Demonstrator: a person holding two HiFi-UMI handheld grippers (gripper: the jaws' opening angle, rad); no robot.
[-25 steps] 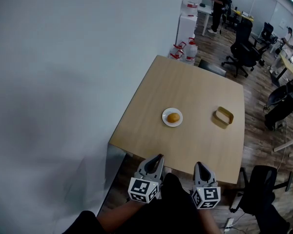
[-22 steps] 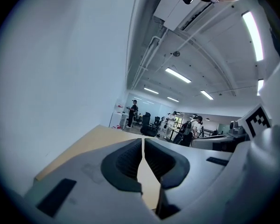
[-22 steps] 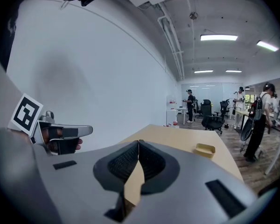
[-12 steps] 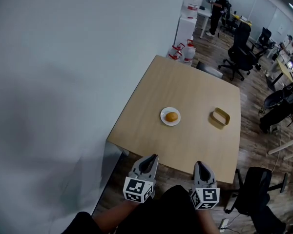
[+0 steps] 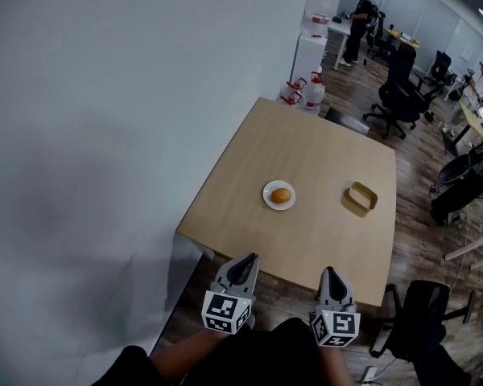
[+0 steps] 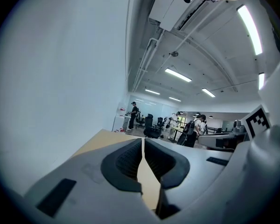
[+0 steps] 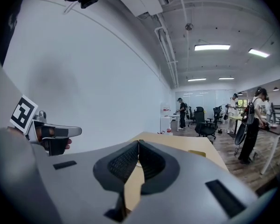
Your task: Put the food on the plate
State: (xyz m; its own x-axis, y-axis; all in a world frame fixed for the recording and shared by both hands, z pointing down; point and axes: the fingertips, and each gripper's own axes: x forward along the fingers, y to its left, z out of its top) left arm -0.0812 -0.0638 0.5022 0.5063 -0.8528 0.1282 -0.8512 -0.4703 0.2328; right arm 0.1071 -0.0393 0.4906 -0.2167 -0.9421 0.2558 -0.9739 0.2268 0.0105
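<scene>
An orange-brown round bun (image 5: pixel 281 195) lies on a small white plate (image 5: pixel 270 198) near the middle of the wooden table (image 5: pixel 249 175). A shallow yellow-brown tray (image 5: pixel 362 197) sits to the plate's right. My left gripper (image 5: pixel 245 264) and right gripper (image 5: pixel 331 275) hover side by side before the table's near edge, well short of the plate. Both are shut with nothing between the pads, as the left gripper (image 6: pixel 143 146) and right gripper (image 7: pixel 138 147) views show.
A white wall runs along the table's left side. Water jugs (image 5: pixel 304 91) stand on the floor beyond the far corner. Black office chairs (image 5: pixel 401 79) and a standing person (image 5: pixel 359 14) are in the room behind; another chair (image 5: pixel 423 320) is near my right.
The head view has drawn back slightly, so the table, plate and tray sit a little farther away. My left gripper has shifted slightly left and down. Both grippers stay shut.
</scene>
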